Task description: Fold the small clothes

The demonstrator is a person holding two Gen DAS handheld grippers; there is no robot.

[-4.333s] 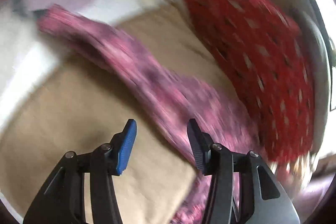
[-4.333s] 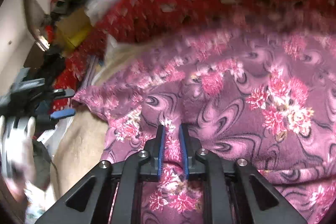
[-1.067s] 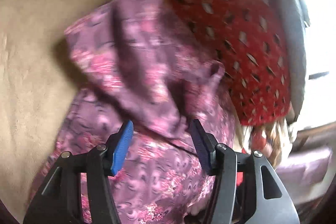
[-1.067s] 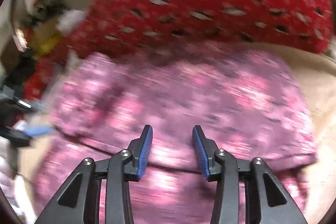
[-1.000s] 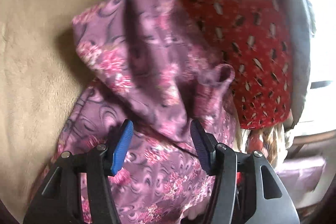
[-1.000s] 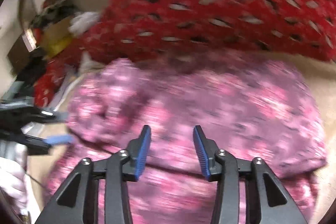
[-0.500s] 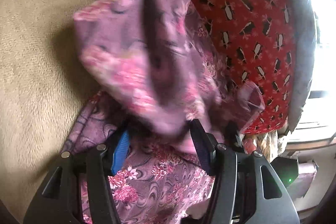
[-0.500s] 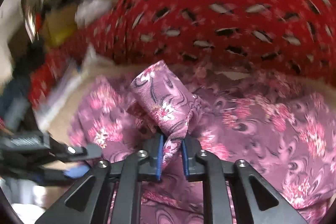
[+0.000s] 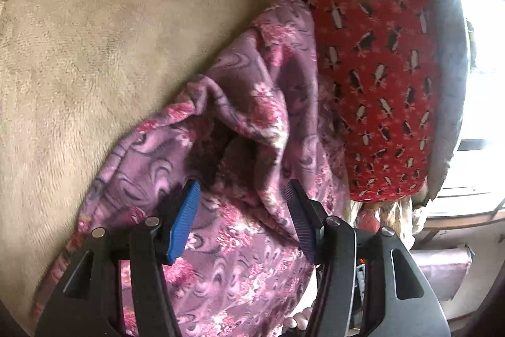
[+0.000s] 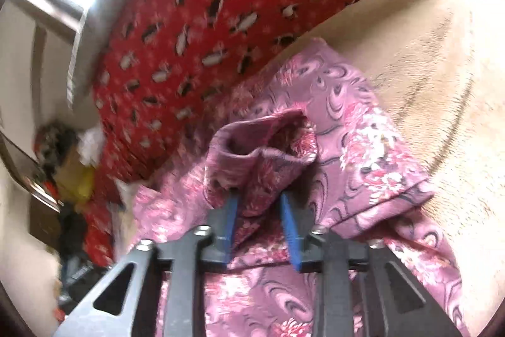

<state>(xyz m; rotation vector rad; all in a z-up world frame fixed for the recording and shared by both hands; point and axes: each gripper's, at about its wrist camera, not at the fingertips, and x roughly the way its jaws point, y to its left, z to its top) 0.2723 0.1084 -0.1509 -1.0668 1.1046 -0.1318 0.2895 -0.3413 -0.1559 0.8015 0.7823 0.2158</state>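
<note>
Mid-fold on the purple floral garment [image 9: 240, 258], lying crumpled on the beige plush surface [image 9: 94, 52] with its far edge against the red penguin-print fabric [image 9: 378, 52]. Right gripper [image 10: 257, 226]: jaws about half apart, just opened from a tight pinch, with a bunched, tube-like cuff or sleeve end of the garment [image 10: 262, 153] standing between the blue pads [image 10: 288, 229] but apparently no longer squeezed; likely a release after carrying that end over the body of the garment. Left gripper [image 9: 243, 217]: jaws about half apart and steady, hovering over a raised fold [image 9: 252, 116], cloth lying between and below the fingers with no visible clamping. Judged stage: one flap brought inward, fold neither flat nor finished. Next move calls for: backing the right gripper clear without dragging the loose cuff along, then pressing or smoothing the puffed-up layers, then taking a fresh edge for the following fold. Risk: soft fleece springing back open once unsupported.
</note>
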